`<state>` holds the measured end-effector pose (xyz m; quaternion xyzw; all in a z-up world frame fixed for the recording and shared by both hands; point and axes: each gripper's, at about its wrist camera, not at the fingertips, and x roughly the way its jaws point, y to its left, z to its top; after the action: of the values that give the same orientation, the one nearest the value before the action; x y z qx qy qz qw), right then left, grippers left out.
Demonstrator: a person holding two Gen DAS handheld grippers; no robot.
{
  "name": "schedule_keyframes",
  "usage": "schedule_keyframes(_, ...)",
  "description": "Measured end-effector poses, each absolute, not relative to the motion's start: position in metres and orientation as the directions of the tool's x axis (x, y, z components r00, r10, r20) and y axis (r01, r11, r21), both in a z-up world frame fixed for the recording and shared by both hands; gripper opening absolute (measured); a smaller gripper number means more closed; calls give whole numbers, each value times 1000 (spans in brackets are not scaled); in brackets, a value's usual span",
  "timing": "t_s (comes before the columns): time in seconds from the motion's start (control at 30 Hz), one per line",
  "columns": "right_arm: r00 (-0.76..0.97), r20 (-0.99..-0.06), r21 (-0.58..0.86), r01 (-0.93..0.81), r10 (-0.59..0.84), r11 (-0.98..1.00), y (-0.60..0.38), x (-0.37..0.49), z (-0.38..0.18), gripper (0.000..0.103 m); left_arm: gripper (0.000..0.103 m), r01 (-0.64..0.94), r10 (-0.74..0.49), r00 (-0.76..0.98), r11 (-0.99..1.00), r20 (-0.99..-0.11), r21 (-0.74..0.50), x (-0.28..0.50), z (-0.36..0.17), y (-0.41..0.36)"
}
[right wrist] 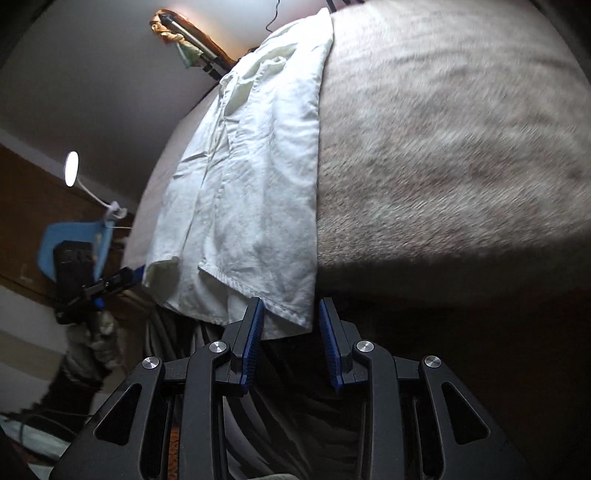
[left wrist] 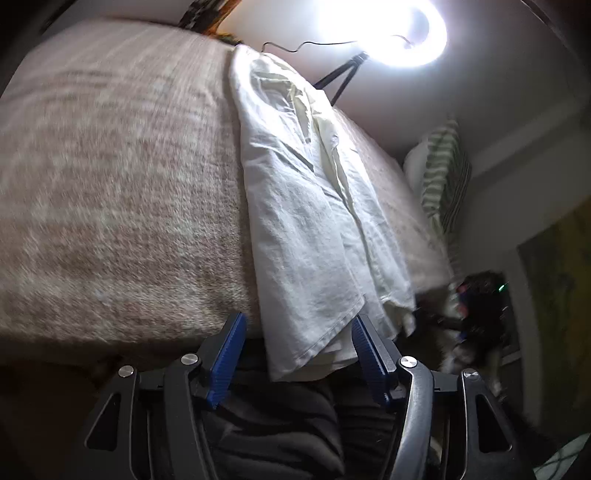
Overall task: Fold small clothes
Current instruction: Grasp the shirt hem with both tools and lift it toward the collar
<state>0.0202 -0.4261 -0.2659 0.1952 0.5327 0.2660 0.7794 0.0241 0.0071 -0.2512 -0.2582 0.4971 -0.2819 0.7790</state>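
Left gripper [left wrist: 298, 356]: jaws apart, straddling the near hem of the white garment [left wrist: 314, 229], not clamped. Right gripper [right wrist: 291, 341]: jaws apart, at the hem's other corner. Garment: folded lengthwise into a long strip down the bed [left wrist: 110, 184], near end hanging over the edge. Step, as judged: taking both hem corners; next calls for closing on all layers, then carrying the end toward the far end. Surroundings: ring light [left wrist: 384, 33], striped pillow [left wrist: 447, 173], desk lamp [right wrist: 72, 168]; none obstructing.

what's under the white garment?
The white garment lies on the beige blanket, its near hem overhanging the bed edge above dark fabric. Whatever the blanket holds beneath it is covered.
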Motion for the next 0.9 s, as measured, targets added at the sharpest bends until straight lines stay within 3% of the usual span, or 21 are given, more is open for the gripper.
schedule_keyframes(0.1, 281, -699, 624, -209, 658, 753, -425, 23, -269, 32, 50, 157, -718, 342, 680, -607, -716, 25, -255, 7)
schedule_keyframes(0.13, 279, -694, 632, -208, 664, 747, -423, 24, -270, 32, 38, 144, -726, 333, 670, -602, -729, 25, -258, 8)
schedule_keyframes(0.17, 273, -688, 640, -208, 672, 740, -422, 25, -272, 32, 33, 124, -730, 322, 664, -604, -737, 26, -261, 8)
schedule_keyframes(0.27, 264, -685, 643, -220, 679, 734, -420, 23, -269, 32, 24, 123, -734, 312, 660, -603, -741, 22, -263, 6)
schedule_keyframes(0.43, 271, -630, 693, -227, 727, 685, -421, 23, -261, 15, 6, 127, -733, 323, 661, -599, -740, 17, -258, 7)
schedule_keyframes(0.67, 332, -524, 774, -198, 785, 601, -433, 23, -236, 8, 3, 137, -746, 378, 630, -548, -764, 13, -232, 16)
schedule_keyframes(0.9, 395, -490, 762, -239, 777, 602, -425, 52, -194, 7, 2, 193, -762, 404, 612, -506, -767, 35, -199, 20)
